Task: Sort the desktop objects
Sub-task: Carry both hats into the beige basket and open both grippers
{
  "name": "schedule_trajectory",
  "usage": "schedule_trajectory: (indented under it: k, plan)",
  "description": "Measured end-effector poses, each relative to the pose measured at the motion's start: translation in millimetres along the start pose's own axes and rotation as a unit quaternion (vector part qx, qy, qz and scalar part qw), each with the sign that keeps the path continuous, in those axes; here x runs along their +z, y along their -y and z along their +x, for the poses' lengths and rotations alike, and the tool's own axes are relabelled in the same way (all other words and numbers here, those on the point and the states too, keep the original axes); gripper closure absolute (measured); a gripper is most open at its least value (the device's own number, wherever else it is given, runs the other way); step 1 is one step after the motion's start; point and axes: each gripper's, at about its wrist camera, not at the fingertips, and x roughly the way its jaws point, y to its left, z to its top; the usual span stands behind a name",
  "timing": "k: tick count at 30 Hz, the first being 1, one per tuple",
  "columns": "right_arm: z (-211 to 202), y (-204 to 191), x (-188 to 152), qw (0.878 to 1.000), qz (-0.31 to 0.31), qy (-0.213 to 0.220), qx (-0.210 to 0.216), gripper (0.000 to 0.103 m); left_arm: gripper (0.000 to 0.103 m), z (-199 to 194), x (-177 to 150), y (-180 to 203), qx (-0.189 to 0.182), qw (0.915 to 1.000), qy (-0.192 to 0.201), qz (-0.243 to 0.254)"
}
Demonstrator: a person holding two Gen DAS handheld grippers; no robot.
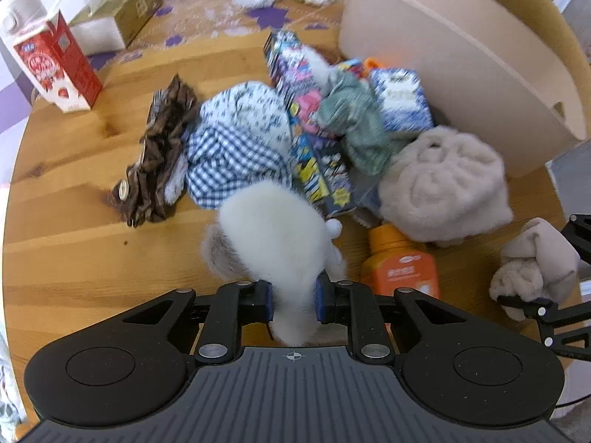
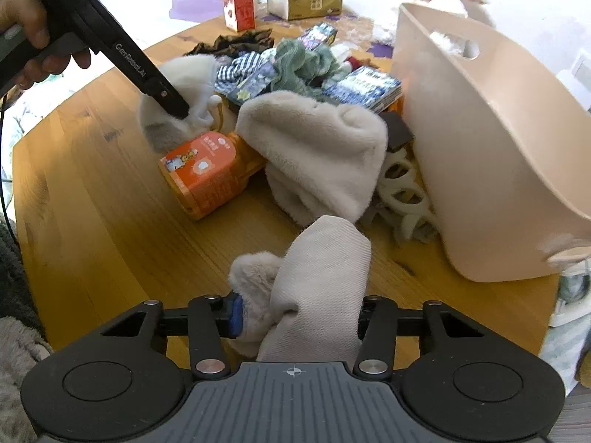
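At the bottom centre of the left wrist view, the left gripper [image 1: 293,302] has its blue pads clamped on the narrow end of a white fluffy plush item [image 1: 273,236], soft and rounded, with a grey furry patch on its left edge. Above it, mid-frame, lies a heap on the wooden table [image 1: 74,258]: a crumpled blue-and-white checked cloth [image 1: 236,144], a glossy brown patterned wrapper [image 1: 162,155] to the left, colourful printed cardboard boxes [image 1: 314,162], a knitted green cloth [image 1: 354,122], and a thick beige fleece hat [image 1: 443,184] to the right. A smooth orange plastic bottle [image 1: 399,262] lies just below the hat. A beige plastic bin [image 1: 461,55] with a curved wall and a handle cut-out fills the upper right; a red milk carton [image 1: 55,62] stands upper left. In the right wrist view, the right gripper [image 2: 299,317] at bottom centre is closed around a beige glove [image 2: 317,284], smooth woven fabric outside with a fuzzy lining bulging at its left.
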Motion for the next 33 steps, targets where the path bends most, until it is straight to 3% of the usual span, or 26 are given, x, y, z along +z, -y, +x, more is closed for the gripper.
schedule_trajectory:
  k: [7,13,21,25,33]
  plan:
    - [-29,16,11,0.998,0.02,0.048,-0.038,0.058,0.083,-31,16,-2,-0.023,0.9985,0.049,-0.003]
    - [-61,38,30,0.991,0.031,0.103,-0.078,0.058,0.083,-60,44,18,-0.03,0.9936,0.104,0.031]
    - [-83,74,45,0.977,0.078,0.159,-0.12,0.058,0.083,-85,96,67,-0.038,0.9759,0.181,0.116]
    - [-90,101,46,0.966,0.129,0.191,-0.116,0.058,0.083,-82,114,90,-0.051,0.9692,0.195,0.142]
    - [-71,142,45,0.95,0.205,0.186,-0.145,0.058,0.083,-46,135,152,-0.037,0.9492,0.226,0.216]
